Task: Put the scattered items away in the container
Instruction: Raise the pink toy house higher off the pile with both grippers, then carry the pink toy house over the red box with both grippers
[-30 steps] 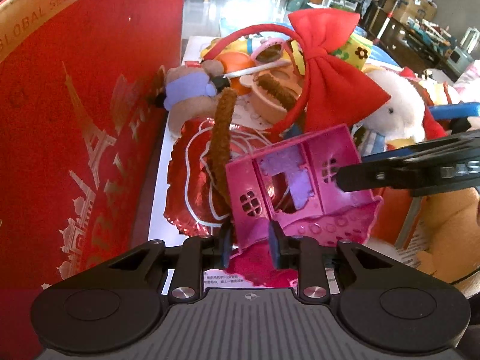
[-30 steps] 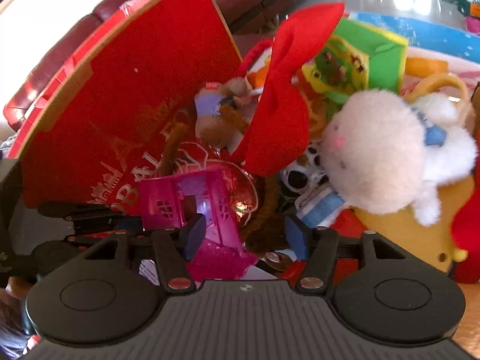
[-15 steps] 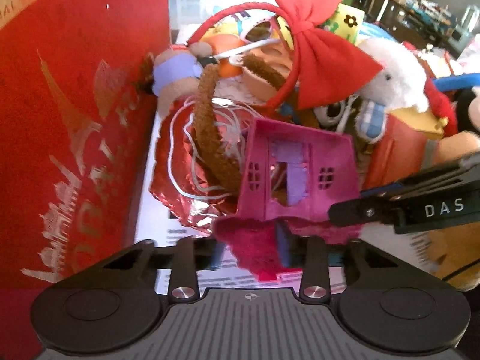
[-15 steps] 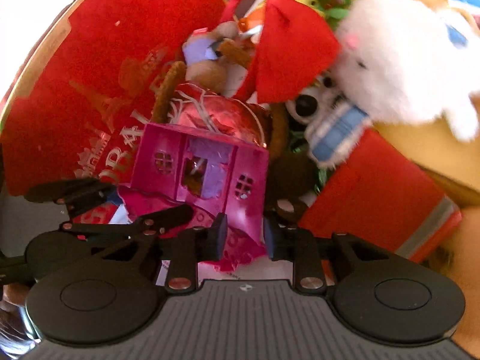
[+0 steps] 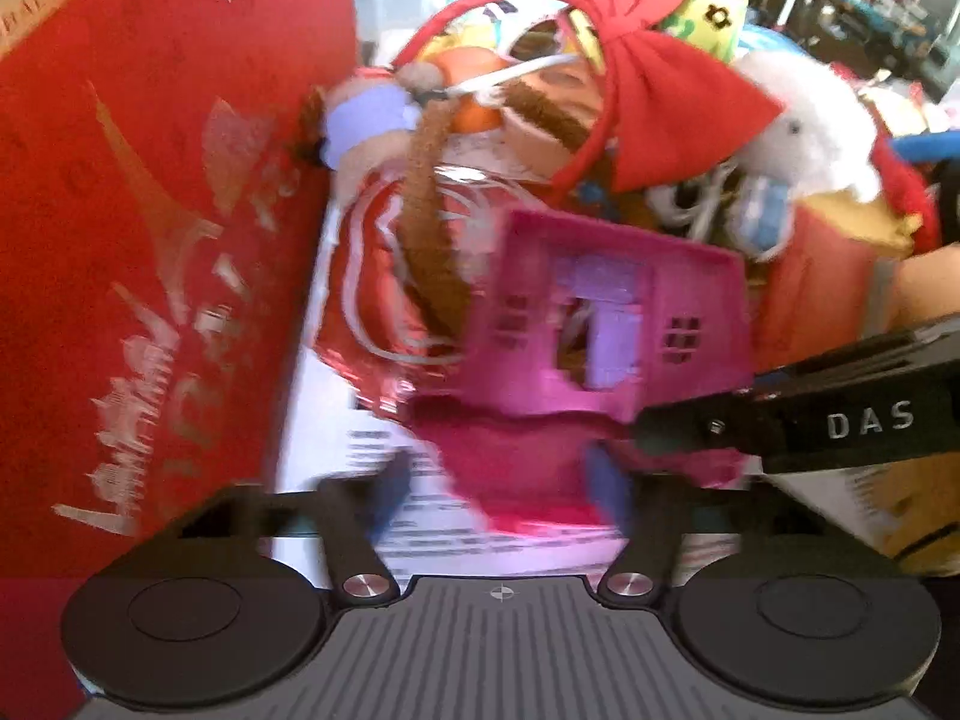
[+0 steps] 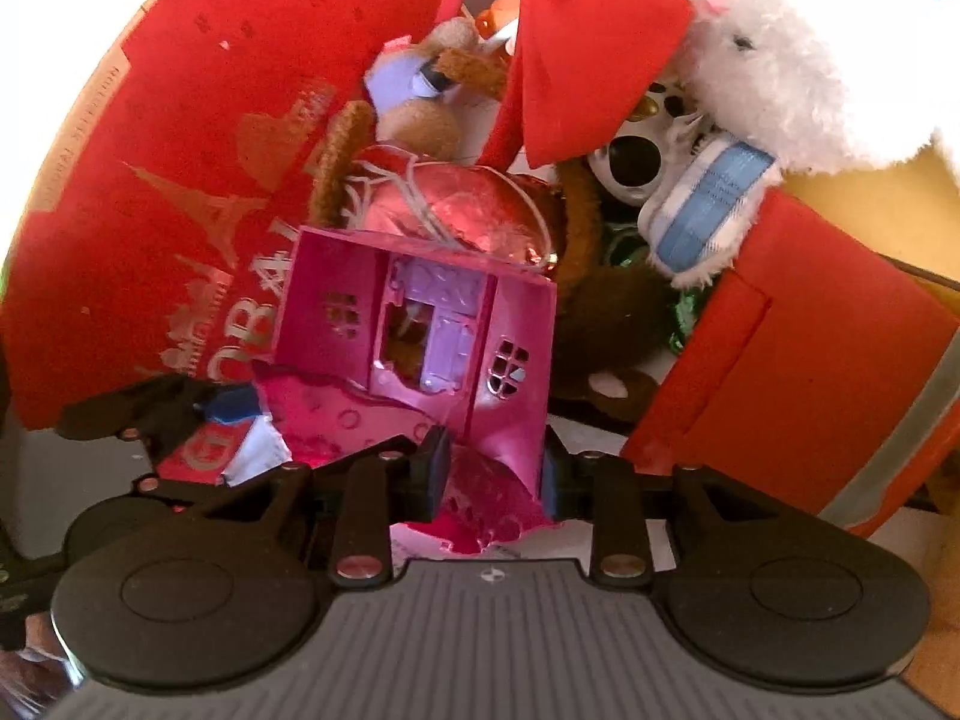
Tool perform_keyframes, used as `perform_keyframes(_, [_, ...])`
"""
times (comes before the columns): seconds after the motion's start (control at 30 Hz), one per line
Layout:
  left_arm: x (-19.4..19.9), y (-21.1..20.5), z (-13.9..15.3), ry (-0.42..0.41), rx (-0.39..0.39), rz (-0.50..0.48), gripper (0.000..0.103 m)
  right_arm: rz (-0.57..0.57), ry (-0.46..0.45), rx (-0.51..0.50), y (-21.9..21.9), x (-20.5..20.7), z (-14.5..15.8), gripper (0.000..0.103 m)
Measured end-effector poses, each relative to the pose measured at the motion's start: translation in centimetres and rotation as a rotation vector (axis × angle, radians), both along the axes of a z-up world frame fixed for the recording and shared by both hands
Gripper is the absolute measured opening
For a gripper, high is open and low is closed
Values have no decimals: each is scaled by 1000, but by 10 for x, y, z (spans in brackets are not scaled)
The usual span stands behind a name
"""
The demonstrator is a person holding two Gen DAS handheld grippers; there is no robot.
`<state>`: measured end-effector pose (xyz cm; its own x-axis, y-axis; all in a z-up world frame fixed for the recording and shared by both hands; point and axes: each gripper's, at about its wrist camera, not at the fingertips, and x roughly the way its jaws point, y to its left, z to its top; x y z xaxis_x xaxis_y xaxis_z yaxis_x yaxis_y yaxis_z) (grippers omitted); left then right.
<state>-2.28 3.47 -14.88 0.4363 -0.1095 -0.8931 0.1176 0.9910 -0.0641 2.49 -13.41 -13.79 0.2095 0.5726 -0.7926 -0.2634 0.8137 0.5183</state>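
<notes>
Red box lid (image 5: 168, 228) is standing tall along the left of the pile, gold lettering facing in. Beside it the container's contents are heaping up: a white plush rabbit (image 6: 798, 60), a red bow on a headband (image 5: 654, 72), a crinkled red foil balloon (image 6: 462, 210), a small bear in a purple top (image 5: 366, 126).

Pink toy house (image 6: 420, 324) is sitting on top of the heap, front wall with door and windows facing up, its darker pink base (image 5: 516, 468) trailing toward both cameras over a printed white sheet (image 5: 360, 450).

Changes against a second ago:
- Right gripper (image 6: 492, 474): fingers have just been closing, from well apart to narrow. They are now pressing on the near lower corner of the house.
- Left gripper (image 5: 498, 492): fingers have just been opening. A second ago they were pinching the base edge; now they are standing apart either side of it, blurred, no clear contact.
- House is lying flatter and nearer the box lid than before.

Reading: a hand-over is under way, right taking the house, left letting go. Placement is not finished yet. Risk: the thin base could slip or flex in that corner grip.
</notes>
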Motion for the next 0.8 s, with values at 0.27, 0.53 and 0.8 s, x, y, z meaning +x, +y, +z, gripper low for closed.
perform_keyframes(0.27, [-7, -5, 27, -25, -31, -15, 31, -89, -47, 2, -12, -15, 22, 16])
perform_keyframes(0.53, [-12, -15, 48, -60, -38, -29, 31, -125, -75, -5, -26, -24, 44, 17])
perform_keyframes(0.8, [-12, -22, 70, -109, -52, -34, 31, -172, -122, 23, -35, -26, 66, 18])
